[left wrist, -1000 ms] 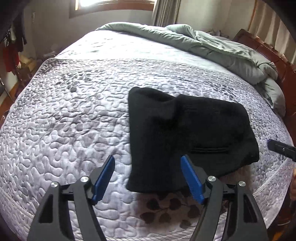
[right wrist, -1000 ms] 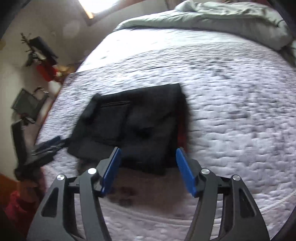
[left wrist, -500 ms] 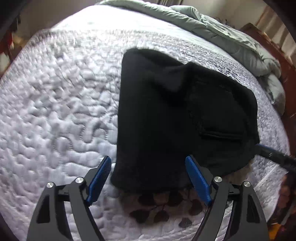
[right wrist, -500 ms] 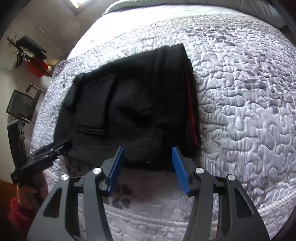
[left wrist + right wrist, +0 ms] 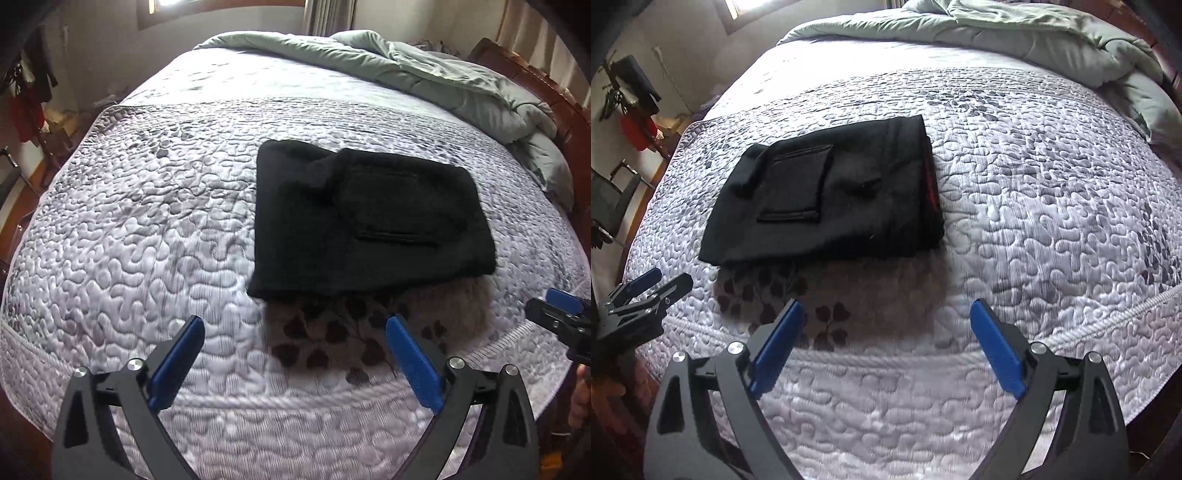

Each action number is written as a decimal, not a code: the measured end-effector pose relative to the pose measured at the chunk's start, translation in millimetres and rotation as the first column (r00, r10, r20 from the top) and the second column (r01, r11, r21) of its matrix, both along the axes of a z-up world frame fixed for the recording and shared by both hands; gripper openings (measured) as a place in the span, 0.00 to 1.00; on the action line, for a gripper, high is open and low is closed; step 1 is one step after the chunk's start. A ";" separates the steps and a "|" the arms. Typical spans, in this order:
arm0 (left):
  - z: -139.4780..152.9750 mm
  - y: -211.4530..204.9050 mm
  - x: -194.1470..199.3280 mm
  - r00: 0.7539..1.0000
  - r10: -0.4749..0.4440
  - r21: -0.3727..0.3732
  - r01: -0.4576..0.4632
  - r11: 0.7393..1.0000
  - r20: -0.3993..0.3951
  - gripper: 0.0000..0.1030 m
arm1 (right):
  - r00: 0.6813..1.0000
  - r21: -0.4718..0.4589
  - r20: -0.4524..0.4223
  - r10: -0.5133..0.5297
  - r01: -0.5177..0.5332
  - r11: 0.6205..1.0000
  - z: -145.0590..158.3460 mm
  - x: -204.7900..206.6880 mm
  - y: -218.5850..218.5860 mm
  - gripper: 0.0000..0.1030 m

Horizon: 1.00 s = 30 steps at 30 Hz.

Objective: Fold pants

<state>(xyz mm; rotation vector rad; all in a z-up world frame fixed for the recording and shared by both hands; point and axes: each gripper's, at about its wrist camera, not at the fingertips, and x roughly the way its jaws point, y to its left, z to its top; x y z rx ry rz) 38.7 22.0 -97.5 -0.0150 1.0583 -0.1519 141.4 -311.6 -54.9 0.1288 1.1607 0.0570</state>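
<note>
Black pants [image 5: 369, 225] sit folded into a compact rectangle near the front edge of the quilted bedspread [image 5: 147, 229], back pocket facing up, so we'd say the folding is basically done. Both our claws are empty with jaws spread wide: left gripper [image 5: 295, 363] and right gripper [image 5: 886, 345] hang short of the bundle, touching nothing. Next move, if any, is probably just tidying an edge. No brand or writing we can read, only a red strip along one side.

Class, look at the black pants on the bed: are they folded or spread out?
Folded. The black pants lie as a compact stacked rectangle on the quilted bedspread, layered edges showing along one side, no legs extended, and neither hand-held gripper touching them.
</note>
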 end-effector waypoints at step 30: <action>63.0 -10.9 -58.4 0.991 -0.029 0.068 0.021 0.997 0.128 0.96 | 0.998 -0.084 0.065 -0.010 0.015 0.996 36.3 -28.1 34.8 0.93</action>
